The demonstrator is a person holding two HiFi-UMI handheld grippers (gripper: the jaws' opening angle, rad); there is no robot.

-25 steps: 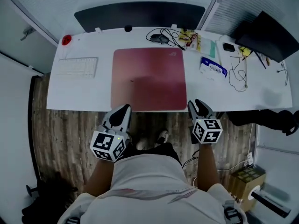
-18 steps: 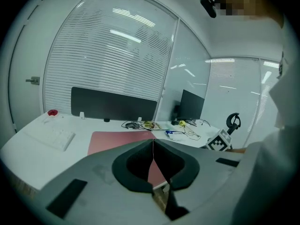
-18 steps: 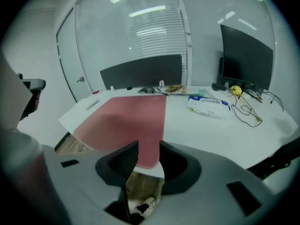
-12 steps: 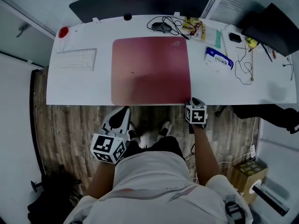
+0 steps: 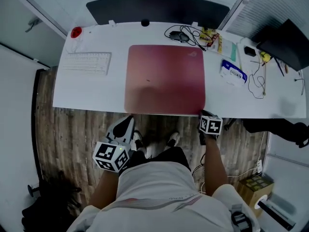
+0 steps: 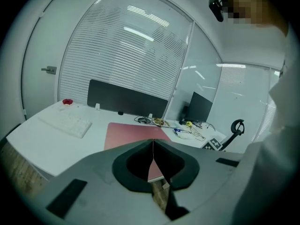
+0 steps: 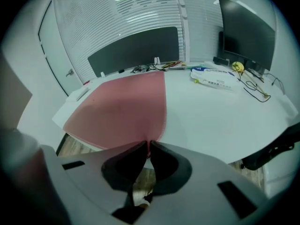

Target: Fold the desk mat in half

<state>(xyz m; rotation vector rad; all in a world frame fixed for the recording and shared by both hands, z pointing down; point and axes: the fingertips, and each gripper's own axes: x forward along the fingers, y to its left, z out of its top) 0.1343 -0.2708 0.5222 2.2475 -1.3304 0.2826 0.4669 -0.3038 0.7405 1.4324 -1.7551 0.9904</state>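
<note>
Red desk mat (image 5: 165,79) lies flat mid-desk (image 5: 91,93), near edge along the desk's front edge. In the head view we can't see its near right corner: the right gripper (image 5: 204,115) covers it. The right gripper view shows the jaws, which have just been closing, pinched on that corner. We read the left gripper (image 5: 128,122) as clenched on nothing, off the desk over the wood floor (image 5: 72,129), near the mat's near left corner. Keyboard (image 5: 86,63) sits well left, with bare desk on both sides of the mat. Cables (image 5: 186,35) crowd its far right corner.
</note>
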